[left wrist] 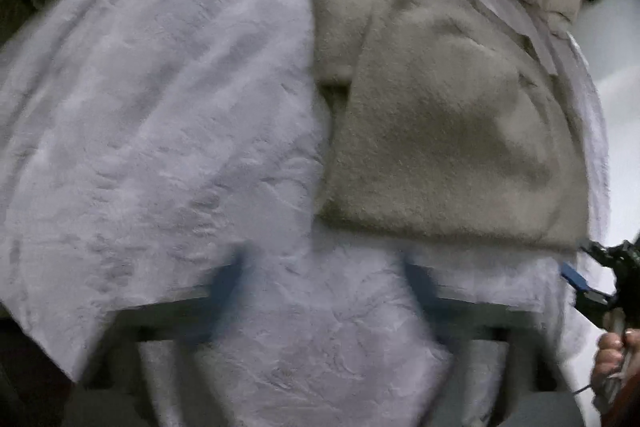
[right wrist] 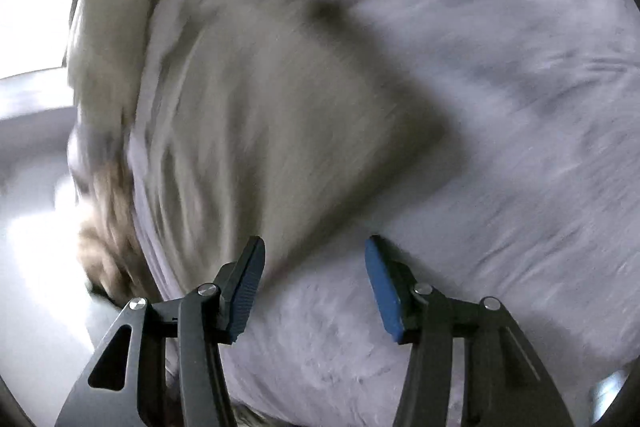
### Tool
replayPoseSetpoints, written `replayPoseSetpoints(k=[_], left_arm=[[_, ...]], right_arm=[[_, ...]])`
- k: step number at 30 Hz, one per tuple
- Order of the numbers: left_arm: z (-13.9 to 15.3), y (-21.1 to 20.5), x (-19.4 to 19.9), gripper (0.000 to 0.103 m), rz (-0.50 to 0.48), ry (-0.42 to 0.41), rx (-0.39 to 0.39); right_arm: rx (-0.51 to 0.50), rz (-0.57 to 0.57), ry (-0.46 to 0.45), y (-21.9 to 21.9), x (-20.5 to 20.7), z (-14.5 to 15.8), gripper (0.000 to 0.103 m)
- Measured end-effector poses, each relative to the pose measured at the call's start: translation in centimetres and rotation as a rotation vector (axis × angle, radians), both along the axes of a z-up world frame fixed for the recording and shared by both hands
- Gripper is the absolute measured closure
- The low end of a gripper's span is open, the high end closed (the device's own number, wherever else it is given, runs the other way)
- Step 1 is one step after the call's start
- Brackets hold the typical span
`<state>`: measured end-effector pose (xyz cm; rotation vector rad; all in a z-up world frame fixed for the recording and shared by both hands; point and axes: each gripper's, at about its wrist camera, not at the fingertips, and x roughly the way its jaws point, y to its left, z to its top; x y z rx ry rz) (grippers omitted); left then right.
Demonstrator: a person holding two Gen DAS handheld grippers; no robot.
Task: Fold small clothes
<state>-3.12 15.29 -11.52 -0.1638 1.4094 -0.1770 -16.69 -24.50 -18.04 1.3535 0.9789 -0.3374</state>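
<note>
Lying folded on white bedding [left wrist: 160, 107], fuzzy beige garment [left wrist: 440, 127]; both grippers' fingers [right wrist: 248, 291] spread, empty

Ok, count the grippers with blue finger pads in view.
2. The left gripper hovers open over the white fluffy blanket, near the folded beige fleece garment. The right gripper, also open, hangs by the garment's near edge.

beige fleece garment [left wrist: 448, 131] folded | on white blanket [left wrist: 160, 131] | left gripper [left wrist: 324, 279] jaws apart

folded garment [left wrist: 448, 131] lies on blanket [left wrist: 160, 115]
</note>
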Motion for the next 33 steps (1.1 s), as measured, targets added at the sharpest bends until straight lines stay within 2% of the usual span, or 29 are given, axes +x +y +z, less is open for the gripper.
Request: replayPoseSetpoints(k=[2,3,4,5,9,11,13,17,18,20,22,23,29,30,32,33], left_arm=[[0.4,-0.2,0.1,0.008,-0.009,0.003,-0.005],[0.6,-0.5,0.2,0.008,-0.007,0.013,-0.005],[0.8,-0.6,0.2,0.008,-0.006,0.012,0.003],[1.0,-0.8,0.3,0.008,-0.008,0.010,0.014],[2.0,-1.9,0.2,0.008,-0.039,0.009,0.050],[1.7,-2.3,0.0,0.008,-0.052,0.033,0.061],[1.8,-2.4,-0.5,0.008,-0.078,0.060,0.066],[3.5,-2.6,-1.8,0.008,-0.121,0.033,0.085],[3.9,-2.8,-2.2,0.008,-0.137,0.031,0.091],[4.2,-3.1,-2.6,0.008,-0.160,0.033,0.102],[4.8,-3.6,-3.2,0.008,-0.184,0.036,0.099],[5.1,-3.7,-3.4,0.008,-0.193,0.035,0.092],[7.1,-4.5,-4.1,0.008,-0.265,-0.013,0.078],[7.3,-4.5,-4.0,0.008,-0.271,-0.023,0.075],[8.0,-4.2,-4.0,0.008,-0.276,-0.049,0.064],[8.4,-3.9,-4.0,0.008,-0.273,-0.064,0.055]], right_arm=[[0.036,-0.069,-0.021,-1.7,-0.7,-0.8,0.047],[0.054,-0.086,-0.031,-2.3,-0.7,-1.2,0.053],[0.054,-0.092,-0.030,-2.6,-0.5,-1.3,0.081],[0.041,-0.083,-0.025,-2.9,-0.4,-1.1,0.095],[-0.080,-0.007,0.022,-2.9,0.0,0.4,0.095],[-0.101,0.006,0.078,-3.0,-0.2,-0.1,0.095],[-0.086,0.006,0.083,-2.9,-0.4,-0.2,0.095],[-0.143,0.083,0.121,-1.8,-0.3,2.0,0.093],[-0.162,0.114,0.135,-1.3,-0.2,2.6,0.092],[-0.194,0.168,0.146,0.2,-0.4,3.8,0.080],[-0.218,0.205,0.137,1.6,-0.4,4.9,0.034],[-0.232,0.219,0.126,2.3,-0.4,5.4,0.029],[-0.355,0.363,0.074,8.0,2.3,9.7,0.027],[-0.379,0.394,0.068,9.1,2.9,10.4,0.021],[-0.423,0.444,0.047,11.2,3.4,11.4,0.019],[-0.449,0.471,0.040,12.3,3.5,12.0,0.013]])
